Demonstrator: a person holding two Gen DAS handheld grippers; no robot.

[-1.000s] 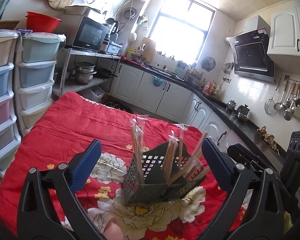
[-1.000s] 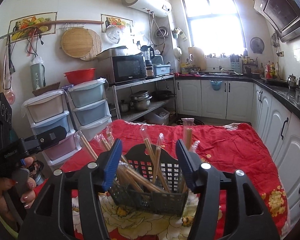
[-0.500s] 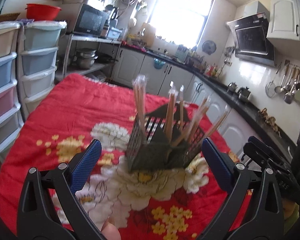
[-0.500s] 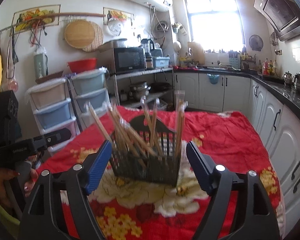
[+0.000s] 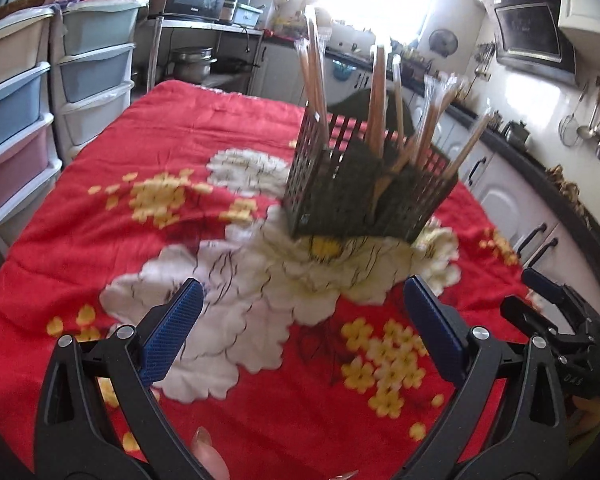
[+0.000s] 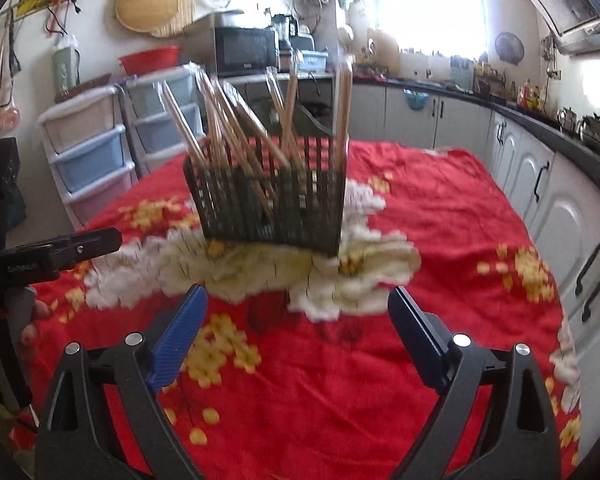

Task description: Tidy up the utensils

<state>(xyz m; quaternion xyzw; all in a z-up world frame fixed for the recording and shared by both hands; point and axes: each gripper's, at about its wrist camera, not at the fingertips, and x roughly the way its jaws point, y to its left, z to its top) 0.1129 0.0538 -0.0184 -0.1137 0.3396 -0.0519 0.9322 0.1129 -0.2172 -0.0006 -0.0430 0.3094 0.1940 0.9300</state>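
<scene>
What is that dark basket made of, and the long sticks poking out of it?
The basket looks like dark matte plastic: thin moulded bars form a grid. The sticks look like pale wood or bamboo, probably chopsticks; shiny clear sleeves seem to wrap them, though blur leaves that uncertain.

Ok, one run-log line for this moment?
basket: on cloth, holds chopsticks | left gripper: open, empty | right gripper: opening, empty
</scene>
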